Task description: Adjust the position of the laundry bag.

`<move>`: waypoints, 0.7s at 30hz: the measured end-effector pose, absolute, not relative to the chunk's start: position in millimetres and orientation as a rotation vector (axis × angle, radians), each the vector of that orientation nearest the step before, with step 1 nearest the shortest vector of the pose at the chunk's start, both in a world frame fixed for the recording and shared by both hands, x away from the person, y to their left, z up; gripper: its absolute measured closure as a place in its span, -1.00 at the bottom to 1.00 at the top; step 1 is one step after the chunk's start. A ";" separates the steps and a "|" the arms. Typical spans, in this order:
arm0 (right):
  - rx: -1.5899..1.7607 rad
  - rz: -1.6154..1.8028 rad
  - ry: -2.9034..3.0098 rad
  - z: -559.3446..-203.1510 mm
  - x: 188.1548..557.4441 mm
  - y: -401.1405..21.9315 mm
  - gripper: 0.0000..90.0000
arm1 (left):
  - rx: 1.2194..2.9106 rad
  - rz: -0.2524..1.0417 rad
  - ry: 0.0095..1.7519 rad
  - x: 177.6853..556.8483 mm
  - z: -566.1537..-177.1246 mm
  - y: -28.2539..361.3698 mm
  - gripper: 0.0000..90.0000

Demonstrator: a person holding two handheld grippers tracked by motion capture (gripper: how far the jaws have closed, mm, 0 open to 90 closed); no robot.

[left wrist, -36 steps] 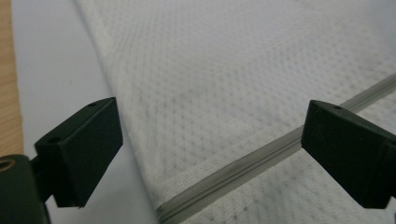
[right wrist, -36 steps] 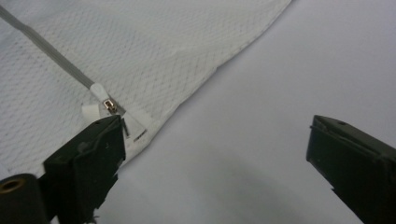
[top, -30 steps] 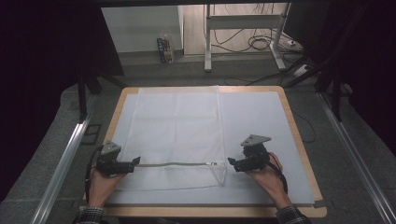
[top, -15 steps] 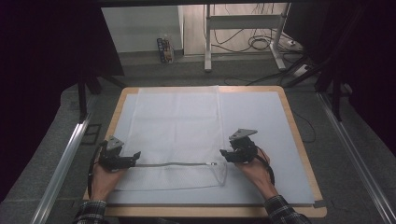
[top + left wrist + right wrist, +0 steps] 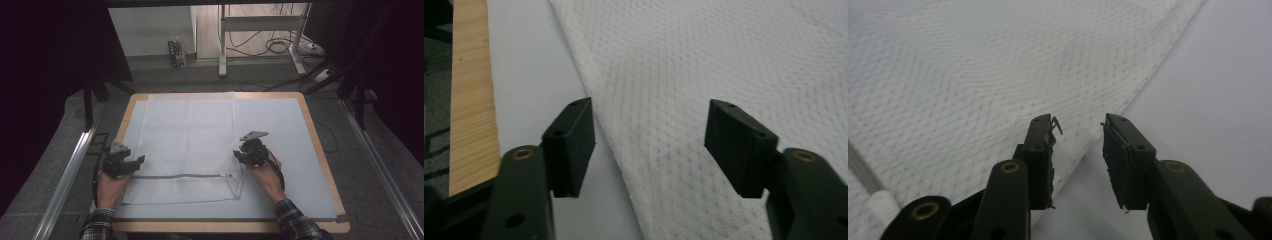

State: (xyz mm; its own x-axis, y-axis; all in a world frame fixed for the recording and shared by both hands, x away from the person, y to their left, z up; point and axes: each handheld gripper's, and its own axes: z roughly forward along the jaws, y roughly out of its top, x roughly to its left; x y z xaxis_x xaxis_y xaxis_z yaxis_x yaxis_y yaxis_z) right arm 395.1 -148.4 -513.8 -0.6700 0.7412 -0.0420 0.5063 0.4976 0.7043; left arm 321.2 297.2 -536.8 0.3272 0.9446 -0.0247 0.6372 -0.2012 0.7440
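A white mesh bag (image 5: 187,135) lies flat on the pale mat, its zipper (image 5: 180,176) running across near the front. My left gripper (image 5: 136,161) sits at the bag's left edge. In the left gripper view the gripper (image 5: 650,145) is open and has just been closing, straddling the edge of the mesh (image 5: 724,60). My right gripper (image 5: 239,156) sits at the bag's right edge. In the right gripper view its jaws (image 5: 1078,150) have just been closing to a narrow gap. The bag's hem (image 5: 973,65) runs between them and the pads stand clear of it.
The pale mat (image 5: 280,130) covers a wooden table (image 5: 314,131). The white zipper end (image 5: 878,202) lies at the lower left of the right gripper view. Metal rails (image 5: 70,170) flank the table, and a stand with cables (image 5: 260,30) is on the floor beyond.
Both hands have slid away from the person along the bag's sides. The right one also moved left onto the bag's right edge. Its jaws look narrower.
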 end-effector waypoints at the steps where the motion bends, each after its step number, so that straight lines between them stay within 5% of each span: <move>1: 1.059 0.960 2.405 -515.6 398.0 -146.6 0.42 | 1.933 0.588 1.394 321.0 -537.6 297.8 -0.01; 6: 1.081 0.955 2.419 -519.9 403.0 -143.8 0.44 | 1.962 0.551 1.400 322.6 -541.7 297.0 0.19; 13: 0.989 0.903 2.476 -522.8 401.0 -137.0 0.92 | 1.978 0.500 1.426 324.4 -546.6 299.2 0.68; 17: 0.990 0.896 2.481 -522.0 400.8 -137.0 0.95 | 1.955 0.486 1.447 324.2 -547.1 303.2 0.99; 21: 0.998 0.903 2.490 -521.4 401.3 -139.3 0.96 | 1.945 0.473 1.440 323.9 -547.2 302.7 1.00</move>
